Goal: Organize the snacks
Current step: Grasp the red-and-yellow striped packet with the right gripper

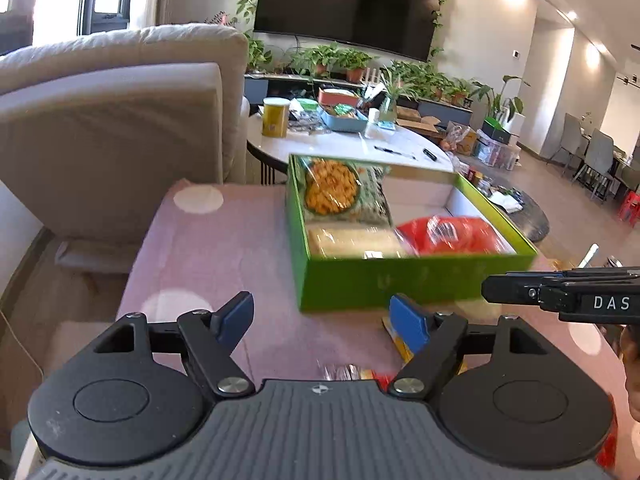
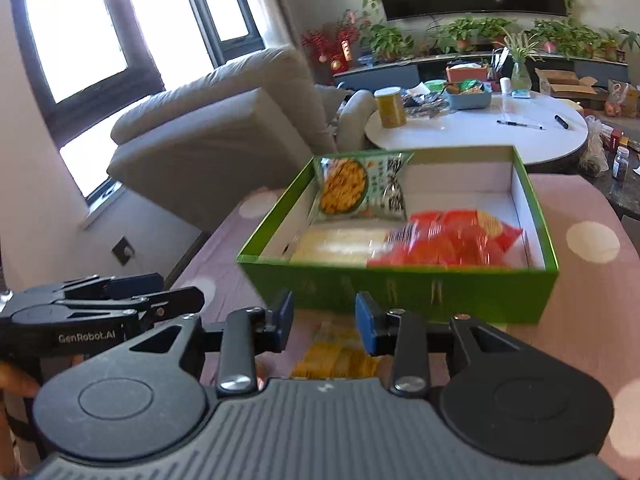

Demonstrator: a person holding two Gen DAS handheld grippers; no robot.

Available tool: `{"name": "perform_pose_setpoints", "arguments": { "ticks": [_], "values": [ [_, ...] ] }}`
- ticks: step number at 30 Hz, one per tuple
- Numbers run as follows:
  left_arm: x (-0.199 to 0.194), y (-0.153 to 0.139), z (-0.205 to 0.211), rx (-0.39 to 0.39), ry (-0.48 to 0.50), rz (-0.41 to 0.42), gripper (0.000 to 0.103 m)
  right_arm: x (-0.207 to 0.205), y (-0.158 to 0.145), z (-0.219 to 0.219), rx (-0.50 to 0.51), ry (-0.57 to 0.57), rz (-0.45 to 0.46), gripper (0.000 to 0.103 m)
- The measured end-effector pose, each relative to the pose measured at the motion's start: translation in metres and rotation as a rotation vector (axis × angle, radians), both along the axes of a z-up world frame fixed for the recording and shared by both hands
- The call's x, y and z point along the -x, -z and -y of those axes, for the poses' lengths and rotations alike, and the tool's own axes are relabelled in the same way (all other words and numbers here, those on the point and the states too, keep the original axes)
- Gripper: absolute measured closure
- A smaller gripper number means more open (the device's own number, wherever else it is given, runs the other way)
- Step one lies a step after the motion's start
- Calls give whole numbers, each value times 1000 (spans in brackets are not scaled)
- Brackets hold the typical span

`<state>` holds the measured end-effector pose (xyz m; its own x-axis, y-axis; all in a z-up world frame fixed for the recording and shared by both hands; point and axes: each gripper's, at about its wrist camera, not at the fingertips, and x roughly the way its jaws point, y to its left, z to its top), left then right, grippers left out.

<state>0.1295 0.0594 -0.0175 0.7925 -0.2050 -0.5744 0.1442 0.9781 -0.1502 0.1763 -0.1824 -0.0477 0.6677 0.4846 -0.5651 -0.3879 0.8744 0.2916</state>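
Snacks: three crinkly film packets lie in the green cardboard box (image 2: 400, 288) on the pink dotted table (image 1: 208, 248); a yellow packet (image 2: 336, 356) lies outside, just before it. Left gripper (image 1: 322, 316) jaws spread, empty. Right gripper (image 2: 325, 316) jaws at their narrowest, pinching nothing. Risk: slick film slipping the pads, or a grab nudging the light box.

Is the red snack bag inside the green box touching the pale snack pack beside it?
Touching. In the right wrist view the red bag overlaps the pale pack's right end with no gap, inside the green box. The left wrist view agrees.
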Motion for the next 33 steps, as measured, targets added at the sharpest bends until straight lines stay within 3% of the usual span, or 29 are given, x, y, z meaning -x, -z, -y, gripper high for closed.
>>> {"name": "perform_pose_setpoints", "arguments": {
  "ticks": [13, 21, 25, 33],
  "values": [
    [45, 27, 22, 23, 110, -61, 25, 49, 15, 6, -18, -27, -98, 55],
    [48, 40, 30, 28, 128, -102, 23, 58, 31, 9, -27, -1, -174, 39],
    [46, 46, 32, 30, 139, -128, 22, 57, 36, 12, -36, 19, -199, 26],
    [43, 51, 37, 71, 165, -153, 22, 53, 43, 14, -73, 41, -221, 21]
  ]
}}
